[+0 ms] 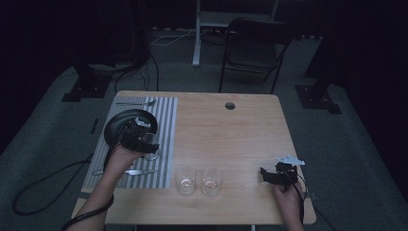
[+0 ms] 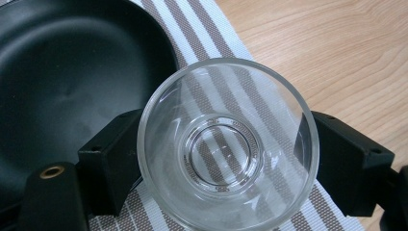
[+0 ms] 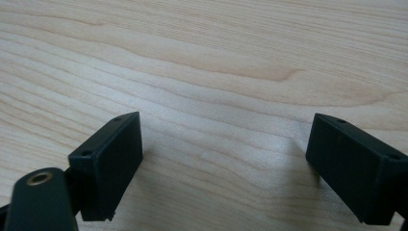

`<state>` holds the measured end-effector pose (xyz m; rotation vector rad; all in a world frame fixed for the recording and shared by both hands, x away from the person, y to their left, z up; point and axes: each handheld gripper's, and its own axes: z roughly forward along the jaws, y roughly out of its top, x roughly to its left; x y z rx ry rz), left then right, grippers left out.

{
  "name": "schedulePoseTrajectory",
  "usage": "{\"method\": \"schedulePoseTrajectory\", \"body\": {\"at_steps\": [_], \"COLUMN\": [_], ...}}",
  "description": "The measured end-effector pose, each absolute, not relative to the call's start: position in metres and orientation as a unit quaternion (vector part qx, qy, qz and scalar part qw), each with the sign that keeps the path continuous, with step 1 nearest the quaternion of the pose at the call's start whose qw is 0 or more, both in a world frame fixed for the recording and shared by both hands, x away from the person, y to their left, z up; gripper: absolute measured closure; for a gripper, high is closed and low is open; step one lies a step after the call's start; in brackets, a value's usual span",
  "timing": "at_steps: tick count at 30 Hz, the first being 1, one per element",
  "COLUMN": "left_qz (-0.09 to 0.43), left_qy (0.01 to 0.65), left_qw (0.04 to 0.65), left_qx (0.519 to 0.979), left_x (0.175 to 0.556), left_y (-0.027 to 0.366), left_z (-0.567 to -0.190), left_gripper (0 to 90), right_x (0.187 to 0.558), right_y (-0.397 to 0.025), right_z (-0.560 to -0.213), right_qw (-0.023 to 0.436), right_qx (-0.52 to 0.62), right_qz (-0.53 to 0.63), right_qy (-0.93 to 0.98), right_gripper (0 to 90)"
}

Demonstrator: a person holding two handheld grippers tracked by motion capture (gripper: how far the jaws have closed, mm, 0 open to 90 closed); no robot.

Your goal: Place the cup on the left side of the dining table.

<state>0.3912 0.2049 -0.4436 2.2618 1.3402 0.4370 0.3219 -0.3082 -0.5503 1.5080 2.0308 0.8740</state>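
We found the left hand-held gripper clamped on a clear glass, one black jaw on each side of its wall. In the left gripper view the glass sat over the striped placemat, just at the 4 o'clock edge of the black plate. We could not tell whether its base touched the mat or hung just above it.

In the high view, two more glasses stood side by side on the bare counter, near its front edge, off the mat's 4 o'clock corner. A spoon lay on the mat at 6 o'clock from the plate, and another piece of cutlery at 12 o'clock.

The right hand-held gripper rested released at the counter's 4 o'clock corner, jaws wide apart over plain wood.

Our reading: a place setting was under way. Plate and cutlery were laid; the glass was at or close to its spot and needed only setting down and letting go. The two other glasses were untouched.
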Motion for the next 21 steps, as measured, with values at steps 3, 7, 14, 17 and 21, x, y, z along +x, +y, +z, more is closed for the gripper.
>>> {"method": "schedulePoseTrajectory", "body": {"at_steps": [3, 7, 14, 17, 21], "left_qz": [0.154, 0.16, 0.163, 0.177, 0.179], "left_qy": [0.488, 0.49, 0.489, 0.481, 0.488], "left_qw": [0.229, 0.23, 0.22, 0.238, 0.249], "left_qx": [0.828, 0.825, 0.828, 0.825, 0.817], "left_x": [0.394, 0.394, 0.395, 0.392, 0.391], "left_y": [0.203, 0.2, 0.198, 0.199, 0.2], "left_z": [-0.445, -0.446, -0.46, -0.464, -0.466], "left_gripper": [18.3, 18.3, 18.3, 18.0, 17.7], "right_x": [0.322, 0.322, 0.322, 0.322, 0.322], "right_y": [-0.308, -0.308, -0.308, -0.308, -0.308], "right_z": [-0.55, -0.55, -0.55, -0.55, -0.55], "right_qw": [0.231, 0.231, 0.231, 0.23, 0.231], "right_qx": [0.548, 0.548, 0.548, 0.548, 0.548], "right_qz": [0.318, 0.318, 0.318, 0.318, 0.318], "right_qy": [0.738, 0.738, 0.738, 0.738, 0.738], "right_gripper": [12.2, 12.2, 12.2, 12.2, 12.2]}}
